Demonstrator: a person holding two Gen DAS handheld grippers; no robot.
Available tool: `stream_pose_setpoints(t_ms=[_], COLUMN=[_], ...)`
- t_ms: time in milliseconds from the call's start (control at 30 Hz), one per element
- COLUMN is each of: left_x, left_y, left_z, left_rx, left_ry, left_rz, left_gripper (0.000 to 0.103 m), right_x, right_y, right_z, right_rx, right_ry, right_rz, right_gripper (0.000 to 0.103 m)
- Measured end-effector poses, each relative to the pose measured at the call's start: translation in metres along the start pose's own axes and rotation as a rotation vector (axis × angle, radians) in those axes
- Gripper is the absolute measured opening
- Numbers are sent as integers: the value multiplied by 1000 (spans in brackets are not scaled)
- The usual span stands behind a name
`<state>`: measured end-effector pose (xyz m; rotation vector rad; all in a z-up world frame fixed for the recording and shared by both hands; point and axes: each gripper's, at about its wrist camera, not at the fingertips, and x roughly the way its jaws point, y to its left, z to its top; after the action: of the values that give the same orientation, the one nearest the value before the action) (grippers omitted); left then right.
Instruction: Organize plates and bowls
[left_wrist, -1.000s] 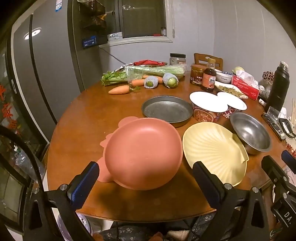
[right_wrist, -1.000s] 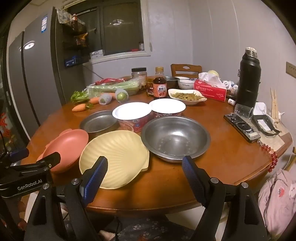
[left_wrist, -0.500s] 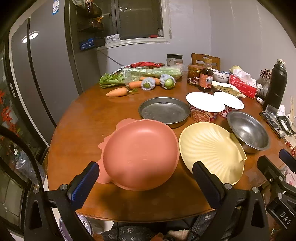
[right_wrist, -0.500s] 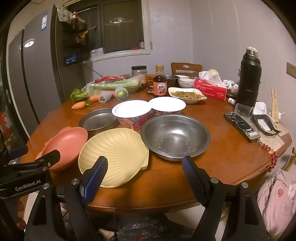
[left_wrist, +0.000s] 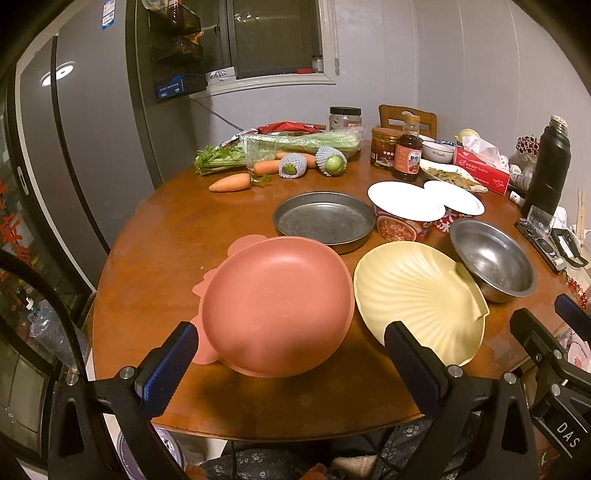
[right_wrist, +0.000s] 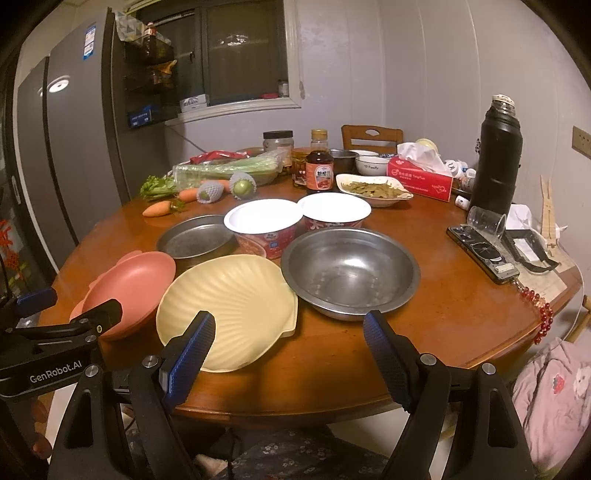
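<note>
Both the left gripper (left_wrist: 288, 356) and right gripper (right_wrist: 290, 345) hover with jaws spread, empty. Best to slide one finger under the near rim of the salmon-pink round plastic bowl (left_wrist: 277, 306) at 12 o'clock on the round wooden desk (left_wrist: 155, 266). The pale-yellow shell-shaped ribbed plate (left_wrist: 417, 299) lies at its 3 o'clock.

Both tools, left tool (left_wrist: 288, 354) and right tool (right_wrist: 288, 343), are black with blue ribbed pads, silver screws and white lettering.
</note>
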<state>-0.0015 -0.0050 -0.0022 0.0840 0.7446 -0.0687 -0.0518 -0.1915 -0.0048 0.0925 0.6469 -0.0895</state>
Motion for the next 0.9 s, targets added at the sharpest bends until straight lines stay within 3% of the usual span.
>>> stream_pose_setpoints(t_ms=[900], left_x=[-1], left_y=[2], left_z=[-1], left_rx=[1], left_ry=[-3], left_rz=[-8], left_gripper=[101], right_x=[-2], right_y=[1], right_z=[0], right_rx=[-5], right_ry=[-6], right_rz=[2], right_gripper=[83])
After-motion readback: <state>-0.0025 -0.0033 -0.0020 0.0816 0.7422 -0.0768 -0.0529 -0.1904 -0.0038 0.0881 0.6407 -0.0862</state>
